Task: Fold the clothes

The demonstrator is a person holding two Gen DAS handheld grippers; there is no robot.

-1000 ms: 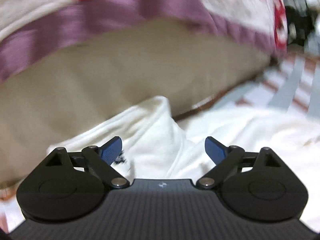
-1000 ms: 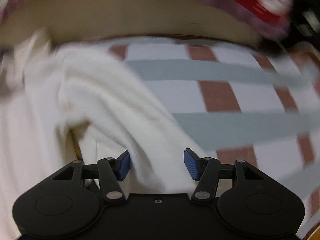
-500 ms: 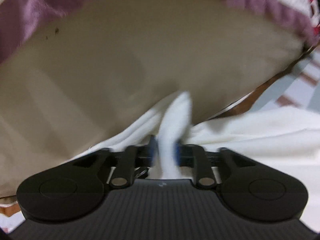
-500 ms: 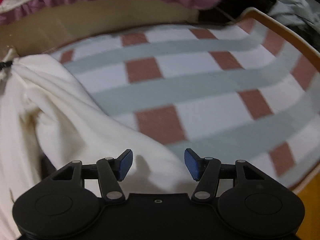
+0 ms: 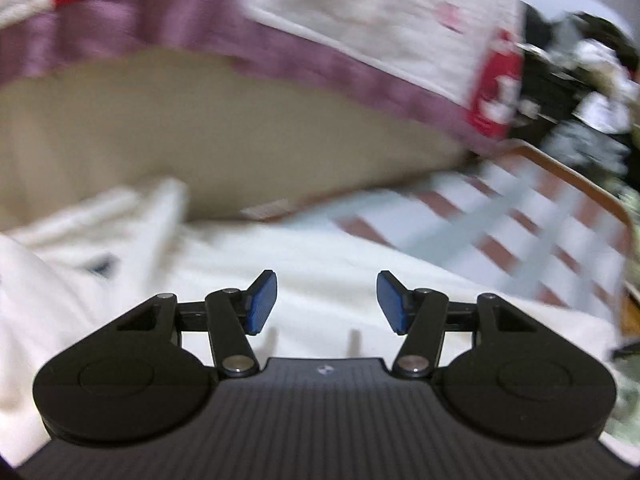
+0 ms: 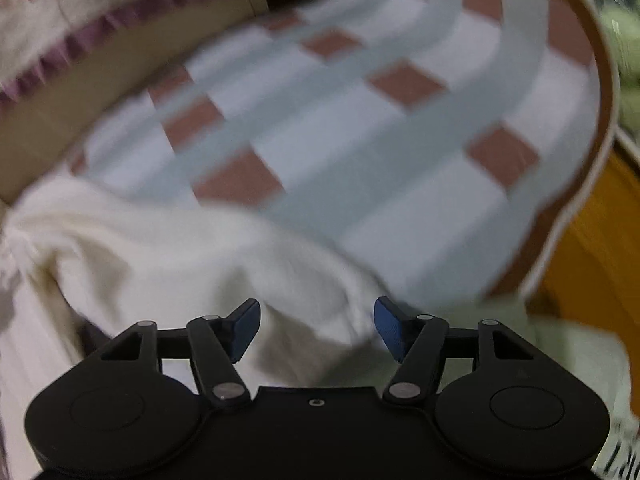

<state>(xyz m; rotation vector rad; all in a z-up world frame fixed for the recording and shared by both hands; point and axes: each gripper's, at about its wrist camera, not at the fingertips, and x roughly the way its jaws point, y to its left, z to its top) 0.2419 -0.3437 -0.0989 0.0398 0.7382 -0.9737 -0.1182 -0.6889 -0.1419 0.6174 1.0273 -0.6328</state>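
1. The folding looked only just begun. The cream garment lay in a rumpled heap, with no neat flat fold to be seen.
2. It lay right in front of the left gripper and spread out past both fingers. Nothing was between the blue pads; the jaws were opening and stood about half wide.
3. In the right wrist view, the same garment bunched up ahead and to the left of the right gripper. A soft hump of it sat in the gap between the fingers, but the pads did not squeeze it. These jaws were opening too, fairly wide.
4. Still left, I think: grab an edge, pull the cloth flat, and fold it over.
5. The garment looked thick, soft and a bit fuzzy, with deep rolls and creases. A small dark mark showed on it, left of the left fingers.
6. Under it was a flat checked blanket, with pale squares, grey stripes and reddish-brown blocks, and a brown edge.
7. Far past the fingers was a smooth tan panel, with a purple frilly cloth above it.
8. Both pictures were blurry, so fine details were hard to tell.
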